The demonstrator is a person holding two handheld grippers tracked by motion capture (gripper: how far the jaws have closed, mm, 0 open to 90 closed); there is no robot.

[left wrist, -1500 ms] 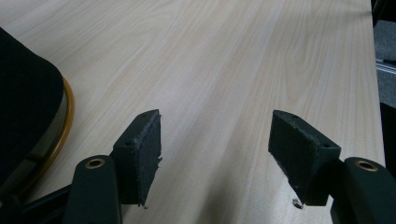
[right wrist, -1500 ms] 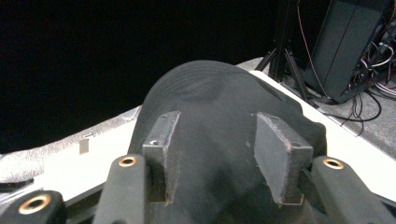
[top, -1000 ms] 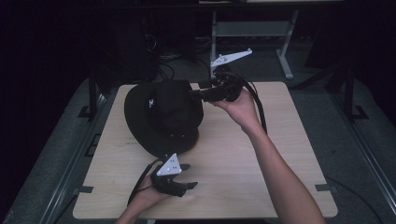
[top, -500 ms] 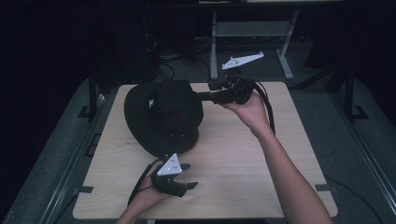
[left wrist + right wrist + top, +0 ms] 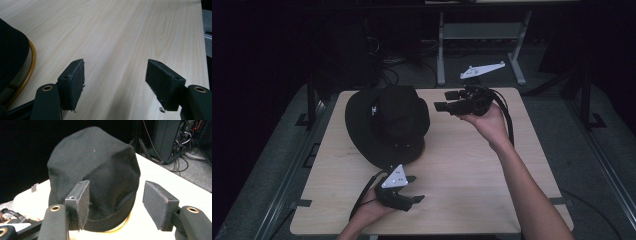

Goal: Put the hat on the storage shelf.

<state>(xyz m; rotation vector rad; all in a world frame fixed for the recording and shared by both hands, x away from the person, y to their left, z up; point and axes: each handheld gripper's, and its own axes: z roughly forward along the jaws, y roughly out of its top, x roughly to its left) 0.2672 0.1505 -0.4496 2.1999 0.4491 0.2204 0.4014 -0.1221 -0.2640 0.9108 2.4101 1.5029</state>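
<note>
Right gripper [image 5: 443, 100] now off hat [image 5: 387, 125]

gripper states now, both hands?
Left gripper: open, nothing between the jaws, over bare table.
Right gripper: open, just been opening, aimed at the black hat, empty.

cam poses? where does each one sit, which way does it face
High view: above the person's side, looking forward and down on the table; both forearms, left gripper, right gripper.
Left gripper view: low over the wood, open jaws, hat brim at left.
Right gripper view: level, facing the hat crown between open jaws.
Shared: hat, table.
</note>
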